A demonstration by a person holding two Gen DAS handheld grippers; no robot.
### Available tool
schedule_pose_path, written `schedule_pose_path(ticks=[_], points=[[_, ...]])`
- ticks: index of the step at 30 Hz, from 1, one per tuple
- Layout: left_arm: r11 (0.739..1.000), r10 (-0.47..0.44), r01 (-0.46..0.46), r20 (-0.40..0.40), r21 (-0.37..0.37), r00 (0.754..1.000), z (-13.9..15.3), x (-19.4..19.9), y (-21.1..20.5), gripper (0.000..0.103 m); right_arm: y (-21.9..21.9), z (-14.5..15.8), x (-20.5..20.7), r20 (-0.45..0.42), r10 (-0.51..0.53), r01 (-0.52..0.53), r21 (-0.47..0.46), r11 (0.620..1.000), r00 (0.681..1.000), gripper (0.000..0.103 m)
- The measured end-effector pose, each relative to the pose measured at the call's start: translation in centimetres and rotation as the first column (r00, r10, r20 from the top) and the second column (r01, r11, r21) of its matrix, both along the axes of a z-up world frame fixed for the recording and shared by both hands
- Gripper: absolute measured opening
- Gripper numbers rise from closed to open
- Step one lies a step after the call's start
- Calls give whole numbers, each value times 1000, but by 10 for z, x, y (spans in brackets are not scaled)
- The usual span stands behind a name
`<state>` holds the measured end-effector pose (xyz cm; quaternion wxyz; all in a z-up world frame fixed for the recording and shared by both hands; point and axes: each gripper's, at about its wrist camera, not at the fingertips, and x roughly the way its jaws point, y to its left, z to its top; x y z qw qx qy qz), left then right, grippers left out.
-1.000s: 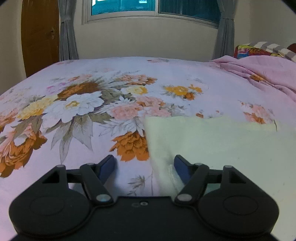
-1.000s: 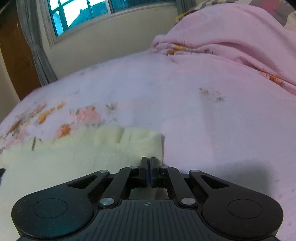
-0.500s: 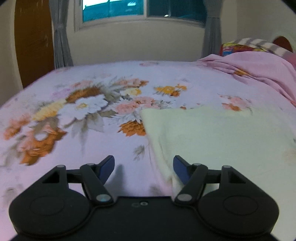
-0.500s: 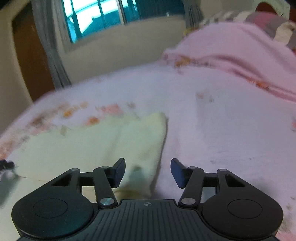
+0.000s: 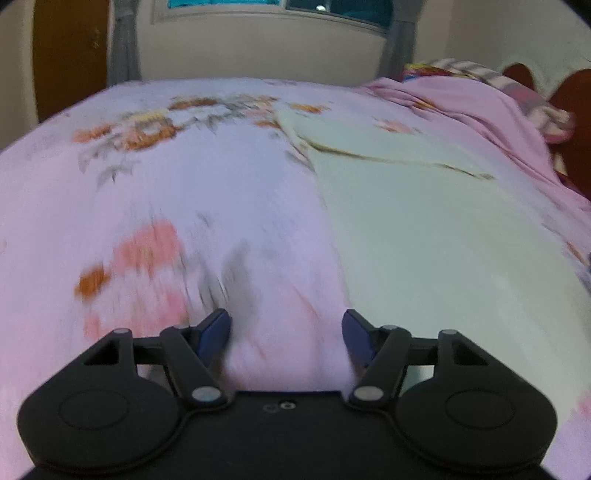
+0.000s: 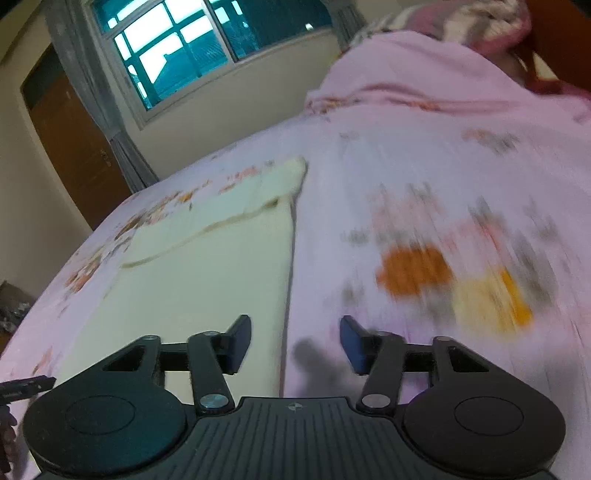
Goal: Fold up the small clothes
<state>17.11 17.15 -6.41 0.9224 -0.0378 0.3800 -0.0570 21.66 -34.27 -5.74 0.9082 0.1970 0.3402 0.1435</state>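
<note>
a: left gripper (image 5: 286, 330) status?
b: jaws spread wide, nothing between them. bare pink floral bedsheet (image 5: 166, 206) under the gap. its right blue pad sits at the left edge of the pale yellow garment (image 5: 436, 236), can't tell if touching.

a: right gripper (image 6: 295, 345)?
b: same, jaws wide apart, empty. the garment's right edge (image 6: 207, 280) runs between the two pads: left pad over the cloth, right pad over sheet. dark shadow on the sheet just ahead of the gap.

a: garment itself?
b: lying flat on the bed, between the two grippers. a fold line or flap edge crosses it toward the far end, in both views. far corner by the orange flower print.

a: further out?
b: bunched pink blanket (image 5: 480, 107) on the far right side of the bed, striped pillow (image 6: 476, 18) behind it. window (image 6: 199, 48) on the far wall, grey curtains (image 6: 96, 103) either side, brown door (image 6: 77, 147) to the left. both views motion-blurred near the bottom, print detail there unreadable.
</note>
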Motion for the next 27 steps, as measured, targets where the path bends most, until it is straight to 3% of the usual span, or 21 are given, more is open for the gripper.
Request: schedule_pose_path(ticks=[1,4,5,8,11,17,20,27], points=[[1000,-12,12,-2,-27,1000,2,-13,-1,62,-1,1,-13,-6,2,-2,8,1000,1000,35],[993,-50,48,-17,-108,999,5,-36,-4,28,1,4,-42,-22,5,-5,35,999,1000,35],[990,-51,47,-29,-136,998,3,-43,-3,23,0,4,-55,-21,3,-2,50,999,1000,35],[968,-50,35,-51,-247,997,-1,-56,1,23,-1,4,-74,-48,-6,10,95,995,999,35],[923,-72,35,-82,-384,994,-8,-62,6,23,-1,5,-82,-68,1,8,147,989,998,35],[896,-82,33,-92,-443,992,-14,-72,5,24,-6,-4,-94,-114,-4,25,184,983,993,35],[885,-25,-10,-68,-465,997,-12,-80,14,42,-12,-6,-101,-114,-29,52,197,979,993,35],[822,-61,3,-82,-570,995,-22,-63,12,45,-23,-15,-101,-145,-22,63,285,957,989,35]])
